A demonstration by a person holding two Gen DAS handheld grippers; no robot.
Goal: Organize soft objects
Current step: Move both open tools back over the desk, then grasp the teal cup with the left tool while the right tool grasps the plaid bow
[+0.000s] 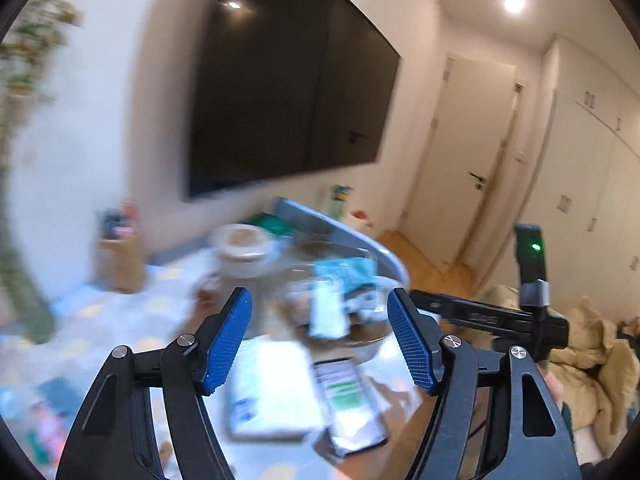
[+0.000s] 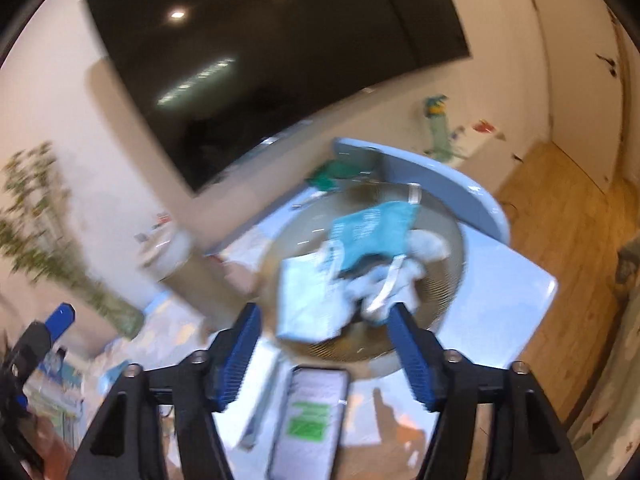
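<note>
Soft packets (image 2: 372,232), teal and white, are lying heaped in a round mesh basket (image 2: 448,208) at frame centre. Both the left gripper (image 1: 320,336) and right gripper (image 2: 324,344) are hovering open and empty below it, above a lit phone (image 2: 308,420).

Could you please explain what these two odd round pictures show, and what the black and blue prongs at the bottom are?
Each picture comes from a fisheye camera mounted on a hand-held gripper that a person carries, one per hand. The prongs are its two fingers. The left gripper and the right gripper are both open and hold nothing. Ahead, on the table, a bowl holds soft items: a teal pouch and white cloths. A phone lies nearer. Motion blurs the rest.
</note>
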